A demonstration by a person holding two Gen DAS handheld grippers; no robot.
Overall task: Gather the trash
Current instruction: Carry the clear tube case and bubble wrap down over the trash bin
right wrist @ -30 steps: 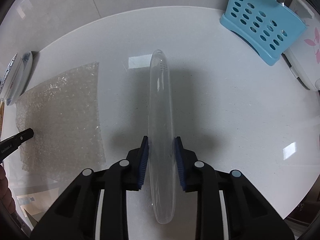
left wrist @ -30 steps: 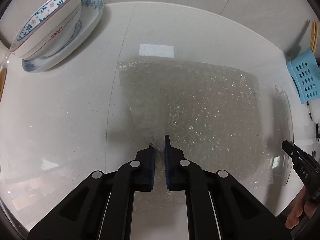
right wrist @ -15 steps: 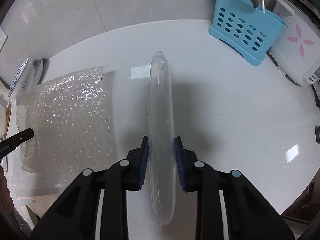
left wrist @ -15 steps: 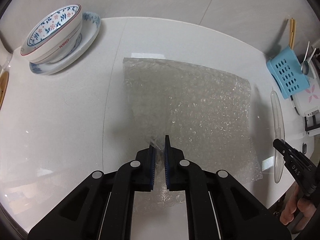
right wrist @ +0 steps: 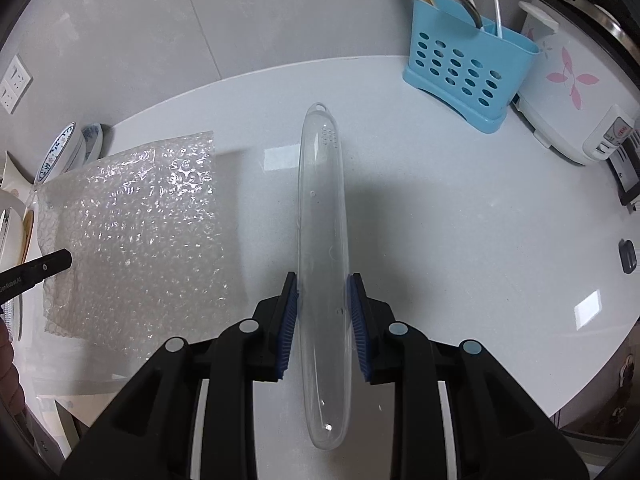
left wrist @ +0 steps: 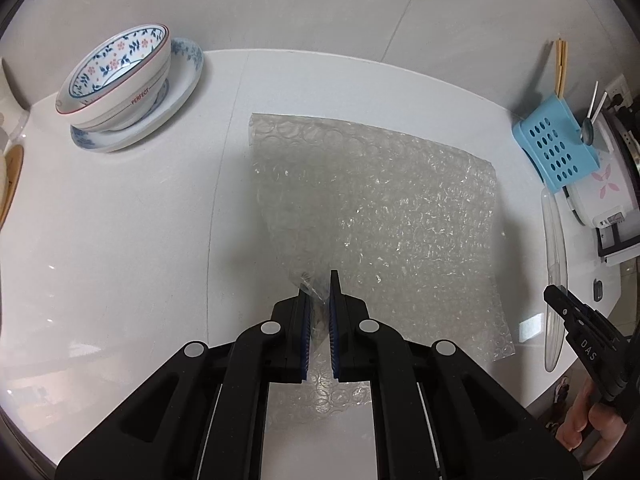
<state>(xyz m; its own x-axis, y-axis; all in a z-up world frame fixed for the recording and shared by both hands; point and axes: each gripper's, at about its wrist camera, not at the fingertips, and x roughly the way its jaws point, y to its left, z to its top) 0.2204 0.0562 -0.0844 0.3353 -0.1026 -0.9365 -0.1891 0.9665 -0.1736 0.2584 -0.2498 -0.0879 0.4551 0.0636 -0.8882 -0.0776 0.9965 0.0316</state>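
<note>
Holding utensils (right wrist: 476, 12), blue caddy (right wrist: 460, 72)

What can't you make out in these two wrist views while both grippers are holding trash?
- Bubble wrap, left wrist view: its near edge is hidden under the left gripper.
- Clear plastic case, right wrist view: whether it is empty; too transparent.
- Utensils in the blue caddy: tops cut off by the edge.
- Right gripper: holder hidden.
</note>
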